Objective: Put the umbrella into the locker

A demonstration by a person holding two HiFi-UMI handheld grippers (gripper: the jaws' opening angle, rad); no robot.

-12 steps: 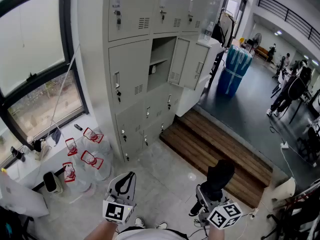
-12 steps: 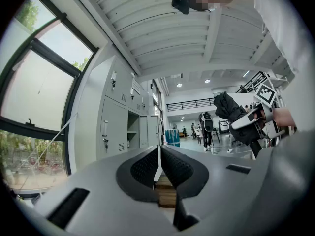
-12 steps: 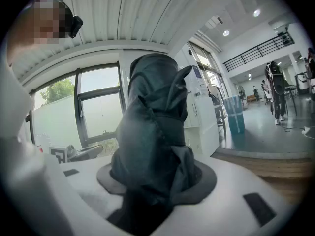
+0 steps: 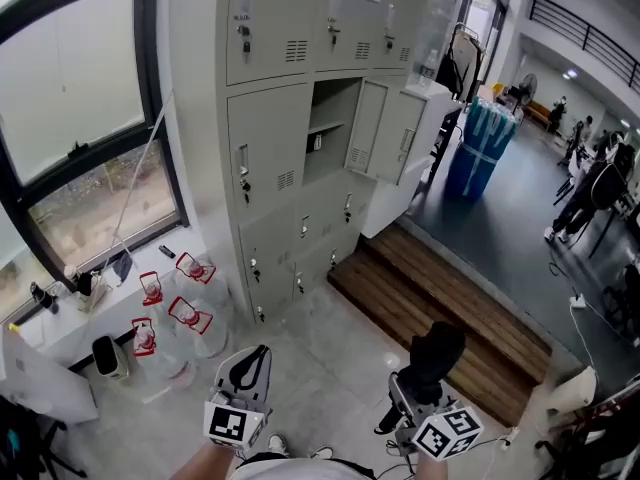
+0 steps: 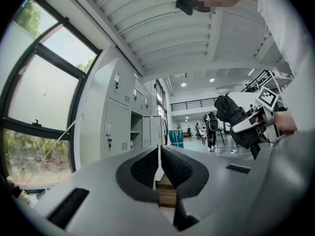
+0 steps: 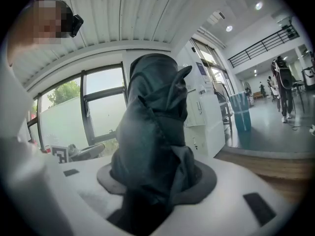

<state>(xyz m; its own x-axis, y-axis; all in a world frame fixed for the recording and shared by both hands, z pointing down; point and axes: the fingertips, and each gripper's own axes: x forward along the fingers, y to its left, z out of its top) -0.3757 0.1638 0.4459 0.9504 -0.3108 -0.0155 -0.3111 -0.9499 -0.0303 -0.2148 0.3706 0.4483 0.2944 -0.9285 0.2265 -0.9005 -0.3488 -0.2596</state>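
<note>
The umbrella (image 4: 436,352) is dark and folded, its fabric bundled. It stands tilted upward, clamped between the jaws of the right gripper (image 4: 412,396). The locker (image 4: 330,118), a grey metal middle-row compartment, stands open well apart from it, its door (image 4: 386,130) swung right.

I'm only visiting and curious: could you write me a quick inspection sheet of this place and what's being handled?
Surface: grey tiled floor, with a wooden step beside it.
Job's things: black folded umbrella; locker compartment open, door swung out.
Clutter: water jugs with red handles near the window.
Tools: left tool shut, empty; right tool shut on the umbrella.
Cables: white cable on the dark floor, far right.
Surroundings: large window; people in the hall beyond.
</note>
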